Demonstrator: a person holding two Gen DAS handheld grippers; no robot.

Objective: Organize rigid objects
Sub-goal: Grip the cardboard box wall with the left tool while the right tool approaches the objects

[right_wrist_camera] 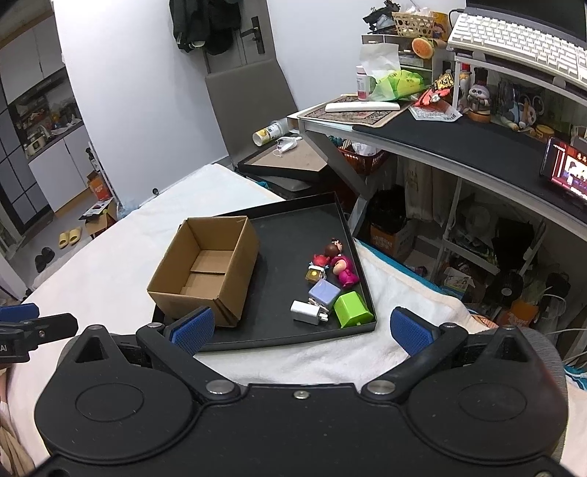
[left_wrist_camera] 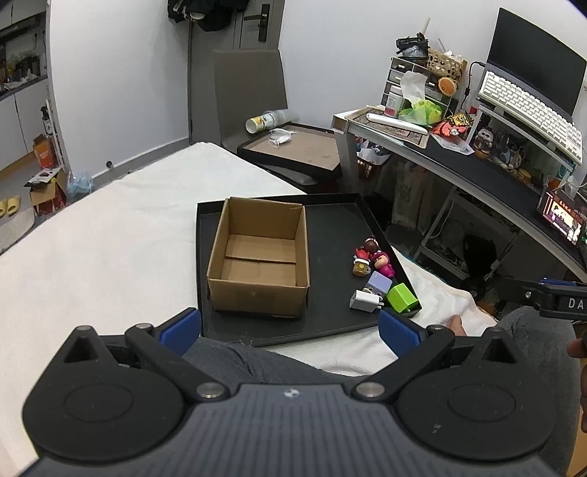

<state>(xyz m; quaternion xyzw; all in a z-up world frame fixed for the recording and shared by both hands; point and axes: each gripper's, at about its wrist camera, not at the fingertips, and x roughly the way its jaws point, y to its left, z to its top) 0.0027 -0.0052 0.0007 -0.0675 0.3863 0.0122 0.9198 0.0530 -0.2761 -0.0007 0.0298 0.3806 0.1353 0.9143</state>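
Both grippers hang back from the work, short of the near edge of the black tray [left_wrist_camera: 330, 227], which sits on a white towel-covered bed [left_wrist_camera: 110, 227]. The left gripper [left_wrist_camera: 290, 328] has its blue-padded fingers [left_wrist_camera: 182, 328] spread wide with nothing between them, a grey-clad leg of the person [left_wrist_camera: 234, 361] showing in the gap. The right gripper [right_wrist_camera: 301, 328] matches it, fingers [right_wrist_camera: 411, 330] wide apart and empty, framing the tray's front rim. On the tray's left side stands an open cardboard box [left_wrist_camera: 258, 257], upright, flaps folded flat inside, nothing in it. Over on the right side of the tray the small things are bunched along the right wall: a pink figurine [right_wrist_camera: 344, 272] lying down, a red-capped figure [right_wrist_camera: 320, 261] just beside it, a small yellow-brown block [right_wrist_camera: 314, 274] touching that one, then a lavender cube [right_wrist_camera: 324, 293], a white plug charger [right_wrist_camera: 307, 312] with its prongs pointing toward the green block [right_wrist_camera: 351, 309] in the near right corner. The lot is packed close, well apart from the box. In the right wrist view the tip of the left gripper pokes in at the left edge. Beyond the bed, a cluttered desk [right_wrist_camera: 458, 139] with a white keyboard [right_wrist_camera: 513, 33] on a raised shelf, and a grey chair [left_wrist_camera: 249, 95] by the wall.
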